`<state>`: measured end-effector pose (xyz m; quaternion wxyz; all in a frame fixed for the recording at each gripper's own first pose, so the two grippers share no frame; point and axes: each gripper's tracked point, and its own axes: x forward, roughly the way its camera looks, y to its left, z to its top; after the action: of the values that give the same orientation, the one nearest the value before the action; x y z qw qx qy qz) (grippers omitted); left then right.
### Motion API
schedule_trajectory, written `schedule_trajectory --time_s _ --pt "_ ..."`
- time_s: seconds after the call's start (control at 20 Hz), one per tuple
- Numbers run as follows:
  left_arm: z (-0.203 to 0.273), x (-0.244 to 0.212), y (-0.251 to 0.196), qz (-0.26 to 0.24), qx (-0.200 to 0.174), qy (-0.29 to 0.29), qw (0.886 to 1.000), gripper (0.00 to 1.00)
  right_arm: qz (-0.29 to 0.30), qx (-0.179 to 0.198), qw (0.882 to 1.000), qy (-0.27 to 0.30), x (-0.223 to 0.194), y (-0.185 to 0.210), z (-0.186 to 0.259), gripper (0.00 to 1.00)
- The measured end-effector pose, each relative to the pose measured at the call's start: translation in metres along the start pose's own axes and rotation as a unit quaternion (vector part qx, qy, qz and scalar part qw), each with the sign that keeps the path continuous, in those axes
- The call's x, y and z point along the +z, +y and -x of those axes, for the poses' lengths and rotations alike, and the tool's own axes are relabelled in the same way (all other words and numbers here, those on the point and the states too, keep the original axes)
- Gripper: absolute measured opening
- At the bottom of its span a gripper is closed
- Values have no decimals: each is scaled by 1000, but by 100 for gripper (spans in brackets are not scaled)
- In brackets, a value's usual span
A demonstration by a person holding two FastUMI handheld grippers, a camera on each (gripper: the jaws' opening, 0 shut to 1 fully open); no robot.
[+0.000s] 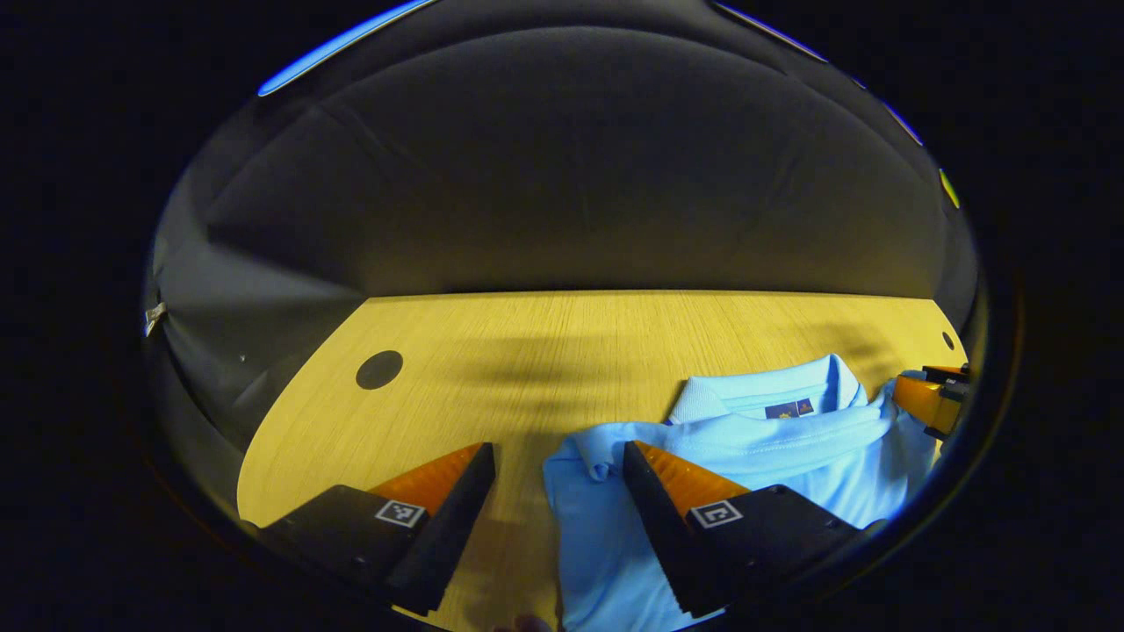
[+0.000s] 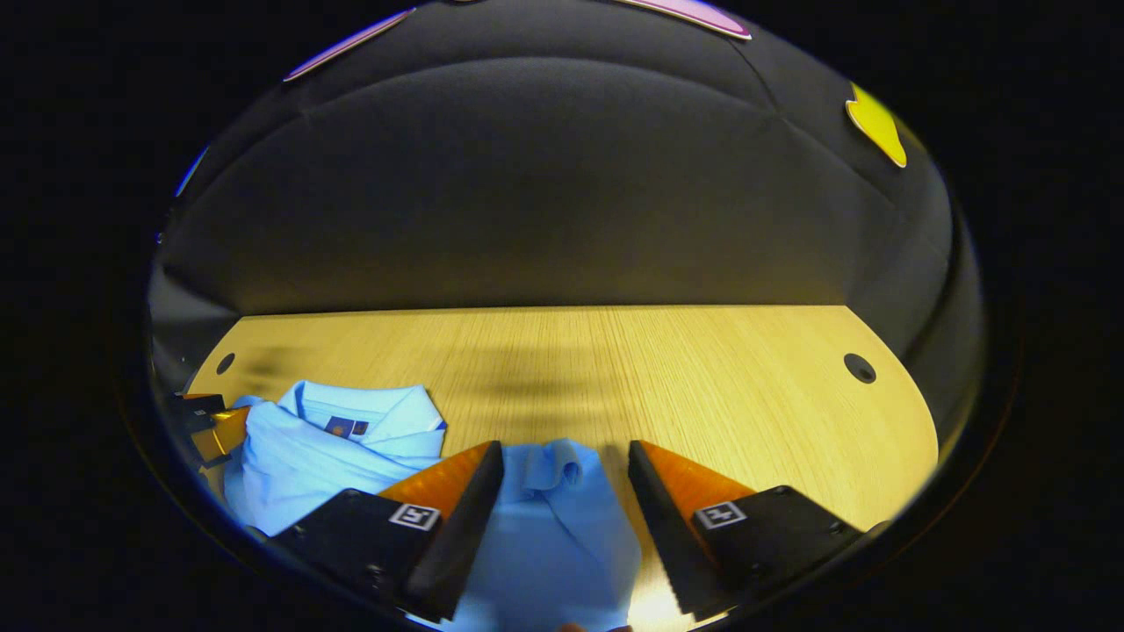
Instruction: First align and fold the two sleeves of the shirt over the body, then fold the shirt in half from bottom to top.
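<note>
Left gripper view: left gripper (image 1: 559,470) fingers spread, empty, straddling the folded shirt (image 1: 773,439) edge on the counter (image 1: 562,342). Right gripper view: right gripper (image 2: 565,470) likewise released above the cloth; folds look done, collar uppermost.

We see a light wooden table (image 1: 615,351). It has a round dark hole (image 1: 379,369) near its left edge and another round hole (image 2: 860,368) near its right edge.

Recording booth (black cloth wall (image 1: 562,175)), wooden table (image 2: 702,369).
</note>
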<state>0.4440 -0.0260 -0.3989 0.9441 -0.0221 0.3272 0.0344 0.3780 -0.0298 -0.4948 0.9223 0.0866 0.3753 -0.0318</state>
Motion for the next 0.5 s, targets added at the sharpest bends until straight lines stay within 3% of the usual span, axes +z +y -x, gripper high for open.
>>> schedule_trajectory --time_s 0.1,0.5 --pt "7 4 0 5 -1 -7 1000 96 0 -1 1000 -13 7 -1 6 100" --pt "70 27 -2 -25 -8 -77 997 96 23 25 997 -69 36 9 75 100"
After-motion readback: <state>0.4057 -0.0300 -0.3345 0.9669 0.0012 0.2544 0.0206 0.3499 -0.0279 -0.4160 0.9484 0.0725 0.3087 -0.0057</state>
